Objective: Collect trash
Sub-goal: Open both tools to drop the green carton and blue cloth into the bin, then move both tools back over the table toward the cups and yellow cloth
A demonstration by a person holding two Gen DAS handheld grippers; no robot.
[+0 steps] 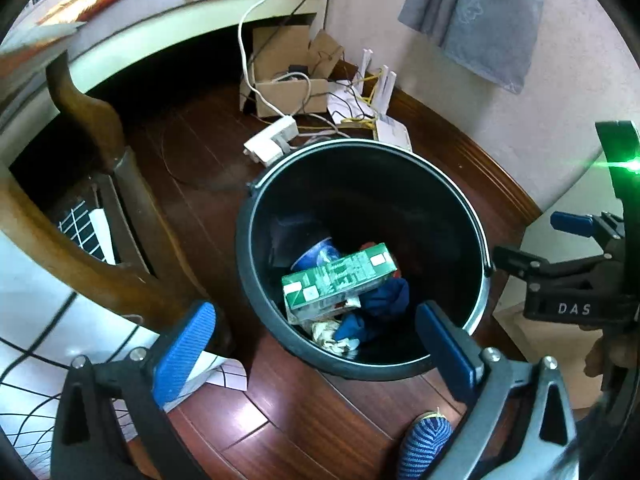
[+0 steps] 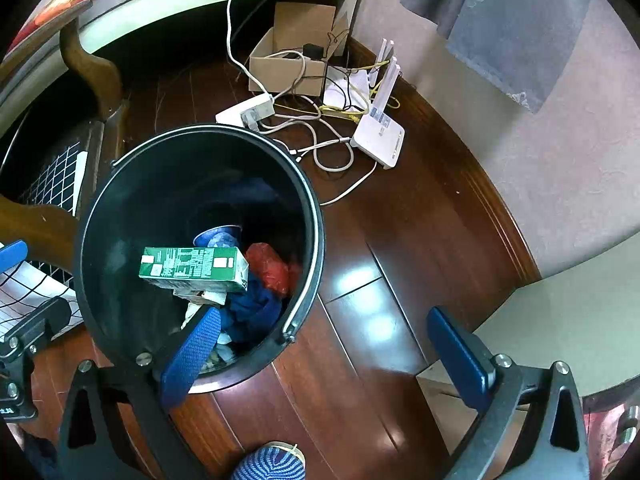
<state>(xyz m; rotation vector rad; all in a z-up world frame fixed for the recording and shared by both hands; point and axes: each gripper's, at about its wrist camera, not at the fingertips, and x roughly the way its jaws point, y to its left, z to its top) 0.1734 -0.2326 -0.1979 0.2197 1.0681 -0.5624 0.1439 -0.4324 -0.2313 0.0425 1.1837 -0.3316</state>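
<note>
A black bin (image 1: 360, 146) stands on the dark wood floor, also seen in the right wrist view (image 2: 304, 184). A green carton (image 1: 340, 280) (image 2: 194, 268) lies on top of the trash inside. Under it are a blue cup (image 1: 316, 254) (image 2: 218, 236), a red wrapper (image 2: 268, 266), blue cloth (image 1: 384, 300) and crumpled white paper (image 1: 332, 336). My left gripper (image 1: 316, 344) hangs open above the bin's near rim, nothing between its pads. My right gripper (image 2: 326, 360) is open too, one finger over the bin's near edge, the other over bare floor.
Behind the bin lie a white power strip (image 1: 272, 140), a router (image 2: 378, 140), tangled cables and a cardboard box (image 2: 288, 64). A wooden chair leg (image 1: 92, 120) stands left. A grey cloth (image 1: 480, 12) hangs on the wall. A striped blue foot (image 2: 268, 464) is at the bottom.
</note>
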